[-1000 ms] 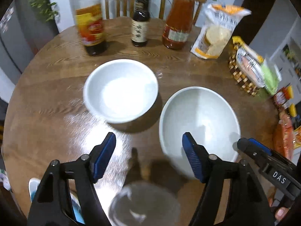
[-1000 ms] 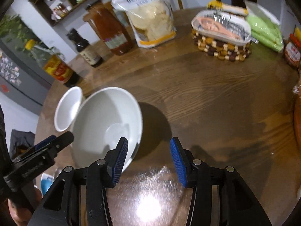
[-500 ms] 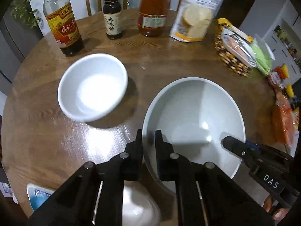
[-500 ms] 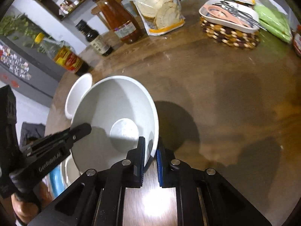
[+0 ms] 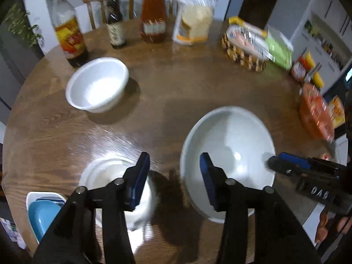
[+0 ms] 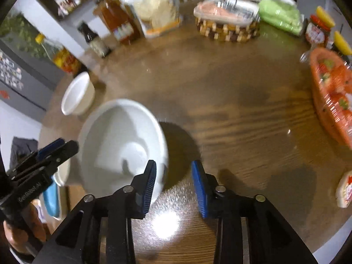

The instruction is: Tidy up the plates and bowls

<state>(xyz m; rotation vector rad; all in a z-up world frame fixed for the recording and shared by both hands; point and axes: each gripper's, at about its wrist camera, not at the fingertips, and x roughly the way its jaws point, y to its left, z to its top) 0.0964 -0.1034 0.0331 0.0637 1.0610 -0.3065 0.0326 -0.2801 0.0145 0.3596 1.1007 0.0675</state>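
Round wooden table (image 5: 176,92), glossy, lamp glare near the near edge.

Large white bowl (image 5: 228,154): upright on the table, near edge, right of centre in the left wrist view; nothing in it. Rim caught by neither gripper.

Small white bowl (image 5: 98,83): upright, toward the far left of the table, just in front of the bottles; well apart from the large bowl.

Third white dish (image 5: 103,173): near edge, left of the large bowl, partly hidden behind the left fingers; blurred, shape hard to tell.

Blue container in a white tray (image 5: 41,209): at the near left edge.

Left gripper (image 5: 175,176): jaws about half open, just been opening, nothing clamped. Right finger in front of the large bowl's left side, left finger in front of the third dish; bare table showing in the gap.

Right gripper (image 6: 173,184): jaws partly open, just been opening, nothing held. Left finger over the large bowl's right rim, right finger over bare table.

Far edge, left to right: oil bottle (image 5: 68,37), dark sauce bottle (image 5: 115,28), red sauce jar (image 5: 153,17), bag of flour (image 5: 194,19), woven basket (image 5: 242,52) with packets.

Right edge: orange packet (image 5: 316,116).
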